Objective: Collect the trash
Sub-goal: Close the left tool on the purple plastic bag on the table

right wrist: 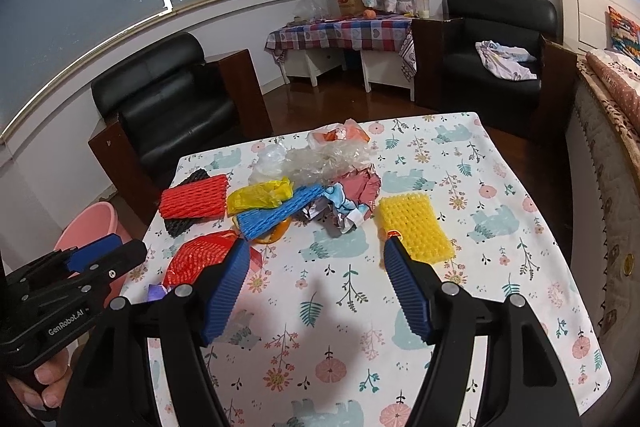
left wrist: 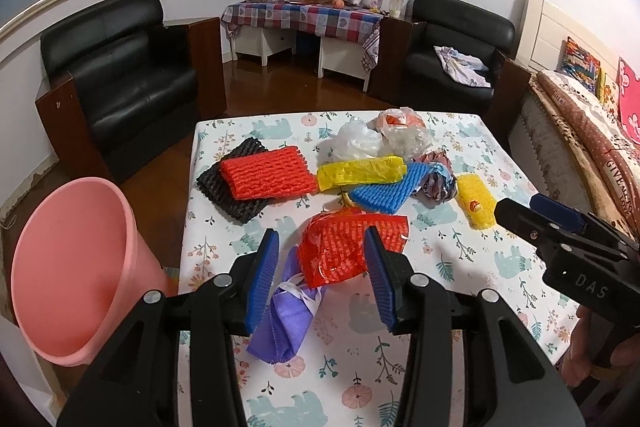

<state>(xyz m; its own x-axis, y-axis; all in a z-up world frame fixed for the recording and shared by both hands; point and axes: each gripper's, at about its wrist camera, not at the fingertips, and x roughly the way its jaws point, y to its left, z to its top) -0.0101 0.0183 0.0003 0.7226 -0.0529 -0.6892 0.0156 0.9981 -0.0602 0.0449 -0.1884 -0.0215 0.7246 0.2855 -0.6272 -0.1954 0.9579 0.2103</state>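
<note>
Trash lies across the floral-clothed table [left wrist: 460,291]: a red plastic bag [left wrist: 344,247], a purple cloth bag [left wrist: 286,323], red foam net [left wrist: 266,173] on a black net [left wrist: 236,203], a yellow bag [left wrist: 360,173], blue net [left wrist: 384,189], yellow net [left wrist: 478,201] and clear plastic bags [left wrist: 360,141]. My left gripper [left wrist: 322,267] is open, its blue pads either side of the red bag, above it. My right gripper [right wrist: 314,283] is open above bare cloth, the yellow net [right wrist: 414,229] by its right finger. A pink bucket [left wrist: 72,267] stands left of the table.
Crumpled patterned wrapping [left wrist: 438,179] lies by the blue net. Two black armchairs [left wrist: 128,75] stand behind the table, a bed [left wrist: 592,131] to the right, and a checked-cloth side table [left wrist: 304,17] by the far wall.
</note>
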